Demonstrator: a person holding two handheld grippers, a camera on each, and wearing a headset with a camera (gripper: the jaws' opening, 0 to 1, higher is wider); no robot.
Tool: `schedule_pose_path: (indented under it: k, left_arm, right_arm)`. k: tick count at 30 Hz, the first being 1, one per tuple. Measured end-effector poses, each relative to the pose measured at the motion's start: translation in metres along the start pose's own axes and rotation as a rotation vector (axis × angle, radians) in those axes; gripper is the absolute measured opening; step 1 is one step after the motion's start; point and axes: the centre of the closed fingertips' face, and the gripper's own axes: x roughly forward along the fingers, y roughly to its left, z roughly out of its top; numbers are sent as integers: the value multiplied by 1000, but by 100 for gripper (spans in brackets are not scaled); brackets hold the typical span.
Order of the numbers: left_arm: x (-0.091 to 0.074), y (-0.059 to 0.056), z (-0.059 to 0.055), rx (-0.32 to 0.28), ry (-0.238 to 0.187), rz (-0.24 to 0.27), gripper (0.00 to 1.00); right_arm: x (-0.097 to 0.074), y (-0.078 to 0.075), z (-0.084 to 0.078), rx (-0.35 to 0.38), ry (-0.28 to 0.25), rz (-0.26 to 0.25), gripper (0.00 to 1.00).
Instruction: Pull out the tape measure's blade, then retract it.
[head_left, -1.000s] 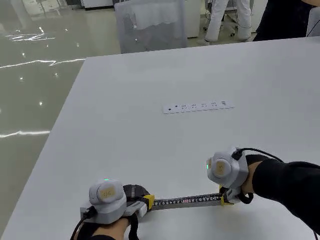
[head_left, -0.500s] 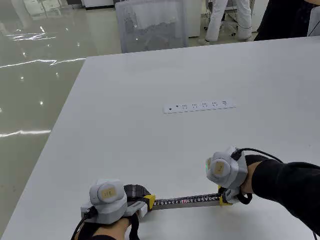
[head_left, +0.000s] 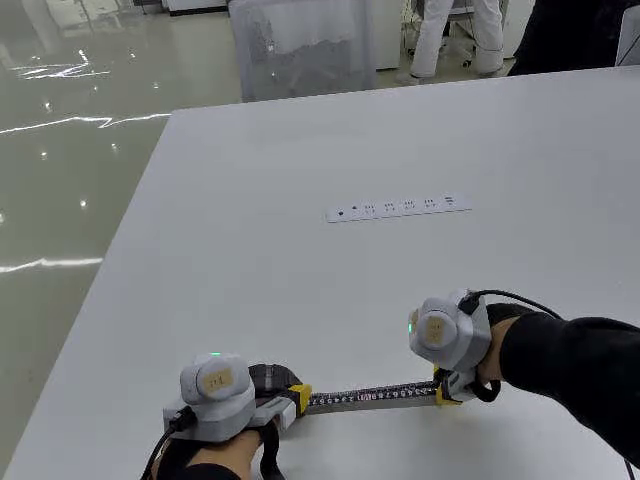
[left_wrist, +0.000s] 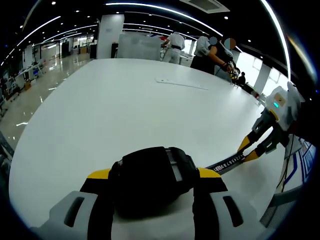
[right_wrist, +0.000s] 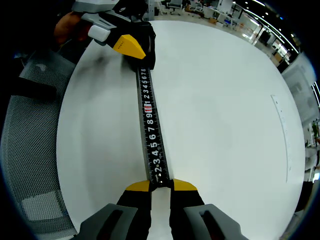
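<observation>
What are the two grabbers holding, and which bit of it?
The left gripper clamps the tape measure by its black case; the right gripper pinches the very end of its pulled-out blade.

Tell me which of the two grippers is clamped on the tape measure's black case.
The left gripper; its jaws flank the case, while the right gripper pinches the end of the blade.

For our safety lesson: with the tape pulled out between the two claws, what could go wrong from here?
1. The right claw pinches only the tip of the blade; if it slips, the blade may whip back into the case.
2. The left claw holds the rounded case; a hard pull might twist it loose.
</observation>
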Motion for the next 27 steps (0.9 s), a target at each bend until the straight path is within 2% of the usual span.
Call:
schedule_pose_path:
  k: [27]
  left_arm:
    - [0, 0, 0, -2, 2, 2, 59]
  right_arm:
    - [3, 0, 8, 6, 1, 3, 8]
